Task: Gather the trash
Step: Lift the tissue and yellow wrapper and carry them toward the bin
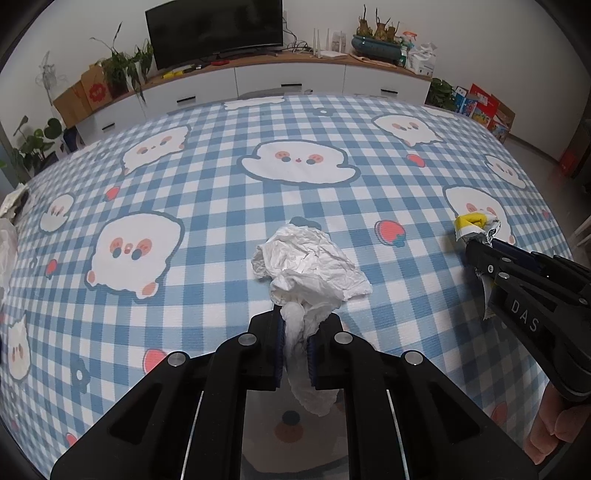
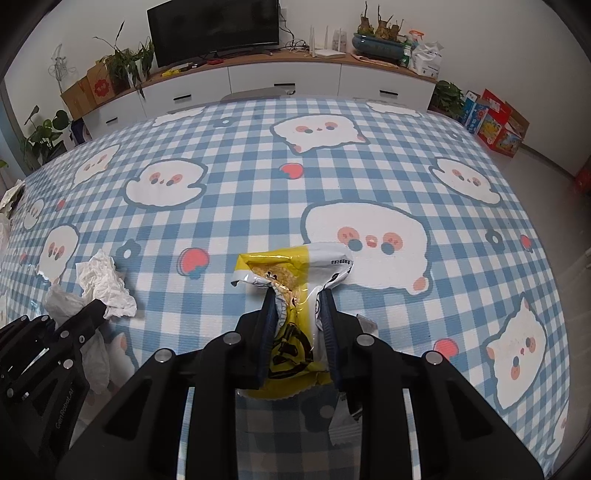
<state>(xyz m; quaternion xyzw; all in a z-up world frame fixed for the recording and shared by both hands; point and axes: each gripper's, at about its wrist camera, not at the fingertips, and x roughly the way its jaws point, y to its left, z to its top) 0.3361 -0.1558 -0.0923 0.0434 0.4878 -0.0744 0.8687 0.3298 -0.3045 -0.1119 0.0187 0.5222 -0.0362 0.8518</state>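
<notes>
Checked tablecloth (image 1: 207,206) otherwise bare, crumpled tissue (image 1: 310,266), yellow wrapper (image 2: 291,280) well apart

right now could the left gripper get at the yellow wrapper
Probably not: the left gripper is shut on the crumpled tissue, and the right gripper already clamps the yellow wrapper.

A blue-checked tablecloth (image 1: 207,206) printed with white ghosts covered the table. Behind it stood a white sideboard (image 1: 288,79) bearing a dark television (image 1: 214,31), potted plants (image 1: 123,68), a blue planter (image 1: 375,46) and a router (image 1: 332,53). Coloured boxes (image 1: 484,109) sat on the floor at right.
</notes>
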